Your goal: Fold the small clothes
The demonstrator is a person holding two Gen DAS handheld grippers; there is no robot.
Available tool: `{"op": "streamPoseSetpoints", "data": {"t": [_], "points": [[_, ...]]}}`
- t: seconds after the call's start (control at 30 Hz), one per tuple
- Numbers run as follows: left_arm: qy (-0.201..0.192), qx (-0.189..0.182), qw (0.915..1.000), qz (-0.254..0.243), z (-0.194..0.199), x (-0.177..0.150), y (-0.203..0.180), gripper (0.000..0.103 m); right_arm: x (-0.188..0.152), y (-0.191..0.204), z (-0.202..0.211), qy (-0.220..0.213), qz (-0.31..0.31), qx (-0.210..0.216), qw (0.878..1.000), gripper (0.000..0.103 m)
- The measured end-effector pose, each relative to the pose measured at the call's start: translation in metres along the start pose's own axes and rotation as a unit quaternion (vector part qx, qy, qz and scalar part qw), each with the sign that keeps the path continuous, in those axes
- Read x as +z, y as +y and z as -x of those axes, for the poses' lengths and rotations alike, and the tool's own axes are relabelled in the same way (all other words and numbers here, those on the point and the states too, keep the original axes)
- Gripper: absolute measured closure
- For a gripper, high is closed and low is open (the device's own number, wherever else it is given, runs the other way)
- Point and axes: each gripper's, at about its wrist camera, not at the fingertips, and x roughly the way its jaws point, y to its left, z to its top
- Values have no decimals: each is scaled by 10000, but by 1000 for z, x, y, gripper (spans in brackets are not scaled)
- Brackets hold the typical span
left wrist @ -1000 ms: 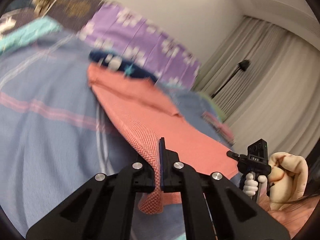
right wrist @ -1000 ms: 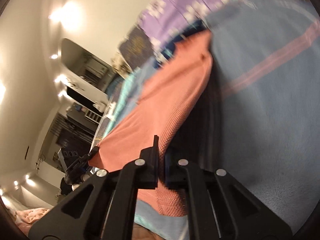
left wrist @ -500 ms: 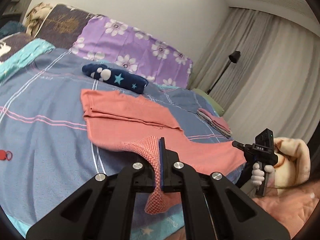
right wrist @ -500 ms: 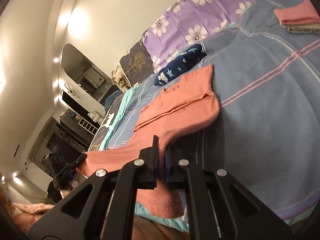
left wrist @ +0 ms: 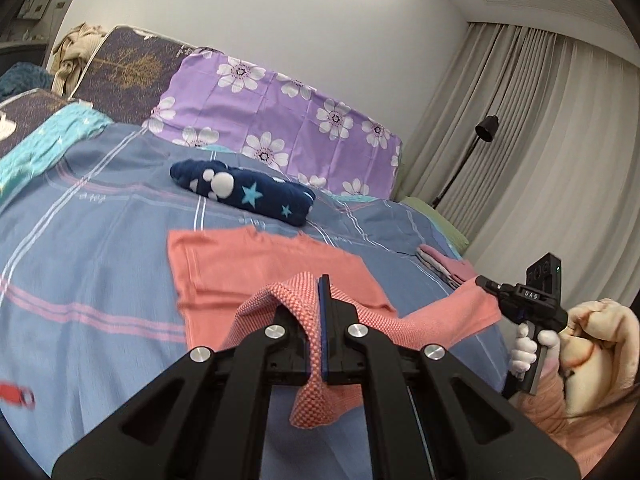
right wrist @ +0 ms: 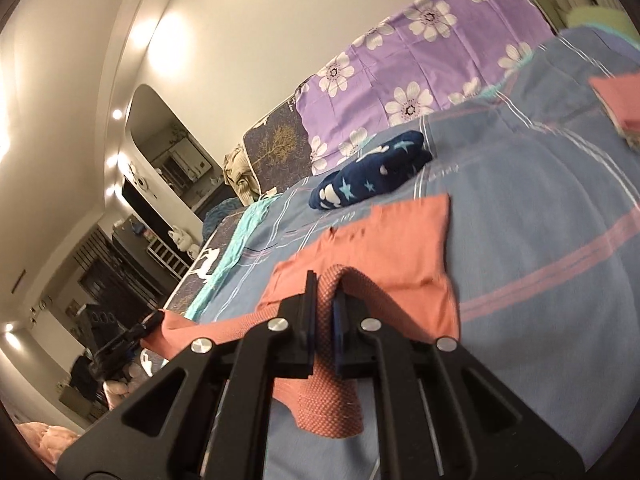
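Both hands lifted since earlier; left gripper (left wrist: 322,304) and right gripper (right wrist: 325,304) each pinch the coral garment (left wrist: 256,258) hem, pointing slightly downward, probably level together.

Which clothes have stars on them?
The dark blue bundle near the purple pillow. The garment in both grippers and the folded pile are plain pink.
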Motion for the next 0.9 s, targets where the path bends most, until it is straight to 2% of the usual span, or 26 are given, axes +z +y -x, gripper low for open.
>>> {"op": "streamPoseSetpoints", "data": {"t": [0.17, 0.3, 0.43, 0.53, 0.6, 0.67, 0.73, 0.83, 0.9], "points": [[36, 221, 9997, -70, -43, 34, 19, 101, 35, -16, -47, 126, 3, -213, 9997, 95], [231, 480, 9986, 28, -89, 51, 45, 101, 53, -40, -93, 350, -196, -446, 9982, 95], [703, 860, 9937, 129, -153, 51, 78, 101, 56, -70, -147, 720, -310, -865, 9932, 94], [1219, 1118, 9852, 448, -200, 33, 111, 101, 47, -98, -183, 1069, -515, -1076, 9871, 93], [1374, 1245, 9811, 556, -211, 22, 125, 101, 41, -112, -192, 1194, -704, -1087, 9844, 92], [1454, 1214, 9794, 697, -213, 13, 135, 100, 38, -119, -194, 1233, -791, -1006, 9841, 90], [1432, 1158, 9804, 705, -209, 10, 135, 99, 35, -119, -189, 1284, -739, -950, 9844, 84], [1419, 1101, 9812, 709, -196, 11, 130, 90, 31, -114, -175, 1341, -608, -852, 9854, 77], [1434, 1042, 9818, 677, -189, 9, 124, 89, 23, -104, -164, 1452, -440, -777, 9854, 77]]}}
